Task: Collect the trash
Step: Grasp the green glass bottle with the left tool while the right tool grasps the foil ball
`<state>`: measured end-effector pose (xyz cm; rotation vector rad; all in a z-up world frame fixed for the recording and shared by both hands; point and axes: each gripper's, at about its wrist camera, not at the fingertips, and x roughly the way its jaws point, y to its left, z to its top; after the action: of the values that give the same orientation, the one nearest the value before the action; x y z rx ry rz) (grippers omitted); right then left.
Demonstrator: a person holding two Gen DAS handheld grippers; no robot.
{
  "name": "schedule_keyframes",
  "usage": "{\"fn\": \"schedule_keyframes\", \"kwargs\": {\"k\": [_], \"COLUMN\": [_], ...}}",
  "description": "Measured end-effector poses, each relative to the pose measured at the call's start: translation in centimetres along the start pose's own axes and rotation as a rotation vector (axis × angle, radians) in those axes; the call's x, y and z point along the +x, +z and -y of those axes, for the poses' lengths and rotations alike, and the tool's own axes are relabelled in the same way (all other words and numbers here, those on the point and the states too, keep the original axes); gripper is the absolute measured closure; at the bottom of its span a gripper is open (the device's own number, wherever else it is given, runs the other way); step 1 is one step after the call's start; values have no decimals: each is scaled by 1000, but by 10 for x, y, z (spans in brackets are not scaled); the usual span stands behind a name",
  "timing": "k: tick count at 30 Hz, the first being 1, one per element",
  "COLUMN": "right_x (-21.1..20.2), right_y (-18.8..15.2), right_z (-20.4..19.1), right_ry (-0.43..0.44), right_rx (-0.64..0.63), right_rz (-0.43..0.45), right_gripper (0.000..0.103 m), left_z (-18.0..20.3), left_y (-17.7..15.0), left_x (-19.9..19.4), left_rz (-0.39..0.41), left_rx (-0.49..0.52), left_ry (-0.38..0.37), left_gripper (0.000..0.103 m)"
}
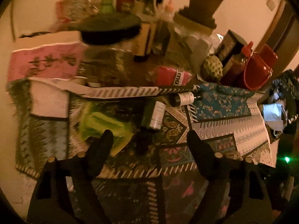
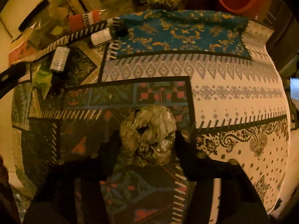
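Only legible text: letters "mo" in black on a white band, running sideways, on the pink-red wrapped package (image 1: 172,75) at roughly 12 o'clock of centre in the left wrist view; rest of the word cut off.

The two small bottles (image 1: 184,98) (image 1: 156,114) just below it carry white labels with print, too blurred to read. Same bottles in the right wrist view at 10 o'clock, equally unreadable.

Pink printed sheet (image 1: 46,63) at 9–10 o'clock has dark markings, smeared by motion blur, not readable.
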<state>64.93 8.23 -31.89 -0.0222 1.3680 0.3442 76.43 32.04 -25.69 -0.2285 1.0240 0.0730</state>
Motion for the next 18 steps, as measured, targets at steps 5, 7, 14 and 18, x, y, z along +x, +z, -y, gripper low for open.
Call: {"fn": "schedule_keyframes", "kwargs": {"k": [5,7,14,18], "right_x": [-14,-22,-59,-74], "right_y": [-6,-7,-16,-20], "right_z": [6,12,38,50], "right_ry": [3,5,-11,-13], "right_rx": [15,28,74,101], "right_rz": [31,40,84,112], "right_gripper": [57,57,57,57], "left_z": [1,3,9,12], "left_y": [16,22,29,26], "left_x": [37,50,88,92], "left_rz": [-64,-82,-154,-152], "left_rx": [16,33,69,72], "left_ry": [-38,-24,46,72], "left_gripper": [43,46,58,61]}}
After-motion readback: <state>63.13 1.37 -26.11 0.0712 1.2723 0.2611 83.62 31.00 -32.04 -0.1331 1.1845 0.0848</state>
